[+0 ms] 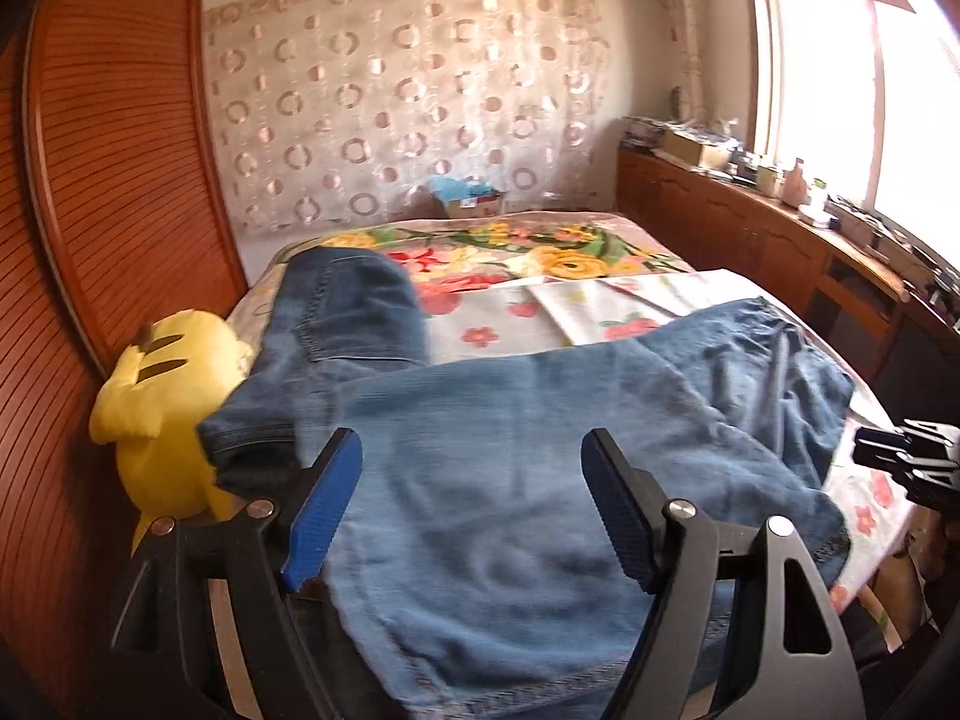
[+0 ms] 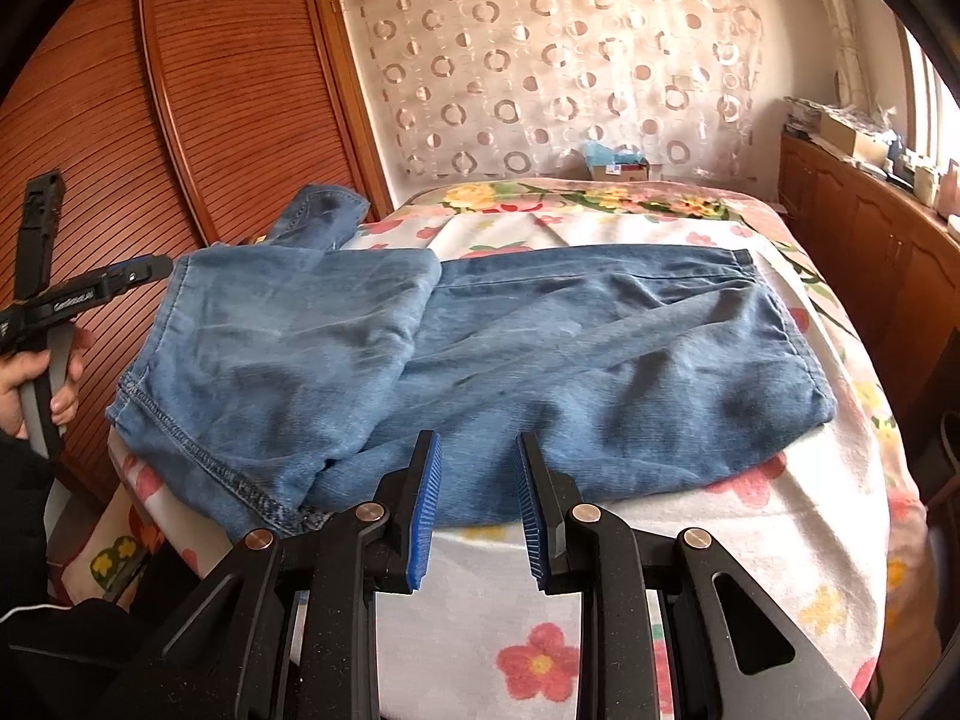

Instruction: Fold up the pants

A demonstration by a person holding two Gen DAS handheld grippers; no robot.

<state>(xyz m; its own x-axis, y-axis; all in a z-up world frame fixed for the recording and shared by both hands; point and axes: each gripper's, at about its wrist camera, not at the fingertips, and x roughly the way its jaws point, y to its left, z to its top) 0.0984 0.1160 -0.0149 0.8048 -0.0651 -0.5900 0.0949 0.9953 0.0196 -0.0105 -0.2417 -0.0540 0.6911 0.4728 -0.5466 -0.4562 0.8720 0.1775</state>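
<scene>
- One pair of blue denim pants [image 2: 480, 354] lies across the near end of a bed [image 2: 798, 516], on a white sheet with red flowers.
- Its cloth is faded and creased, with one leg end folded over the middle and a stitched hem at the near left edge.
- Another part of a leg trails off toward the left side of the bed.
- Two grippers show: the left gripper [image 1: 471, 468] hovers over the denim with its jaws wide apart, nothing between them.
- Only a modest gap separates the jaws of the right gripper [image 2: 478, 468], just above the near edge of the pants, clamped on nothing.
- One yellow plush toy [image 1: 162, 396] sits beside the pants, against a wooden wardrobe [image 1: 114, 180].
</scene>
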